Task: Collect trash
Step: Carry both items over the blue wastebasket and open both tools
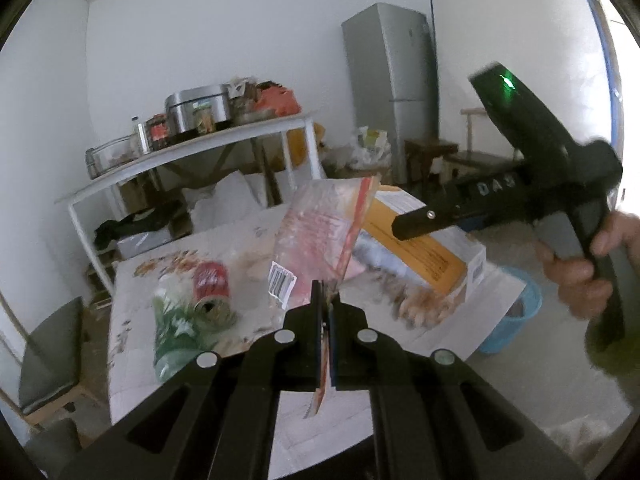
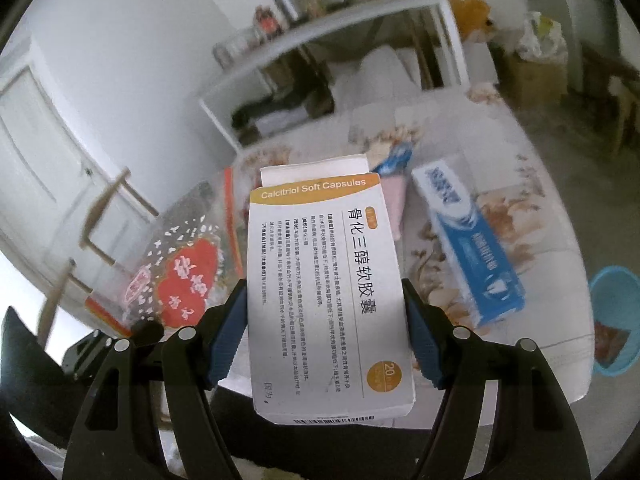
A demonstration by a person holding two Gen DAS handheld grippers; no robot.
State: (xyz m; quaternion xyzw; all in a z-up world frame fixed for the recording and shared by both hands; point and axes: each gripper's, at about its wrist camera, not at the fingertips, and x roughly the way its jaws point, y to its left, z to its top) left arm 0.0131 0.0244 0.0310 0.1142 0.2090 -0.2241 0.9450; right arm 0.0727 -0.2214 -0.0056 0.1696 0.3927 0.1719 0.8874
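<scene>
Floral tablecloth (image 2: 532,216): toothpaste box (image 2: 468,240), cola can (image 1: 211,280), blue bin (image 2: 616,320) beside.

Both wrist views are daylit and moderately bright, with soft, diffuse illumination and only faint shadows. In the left wrist view, light enters from the right edge, where the picture washes out to white. In the right wrist view, the lower left corner is blown out to white. Fisheye distortion bends straight lines near the borders, as at the white shelf frame (image 1: 192,160), and a dark circular vignette closes each corner. Motion blur smears the red can (image 1: 211,280) and the table's (image 1: 256,364) floral pattern; in the right wrist view the background is soft, while the print on the white medicine box (image 2: 326,280) stays sharp.
</scene>
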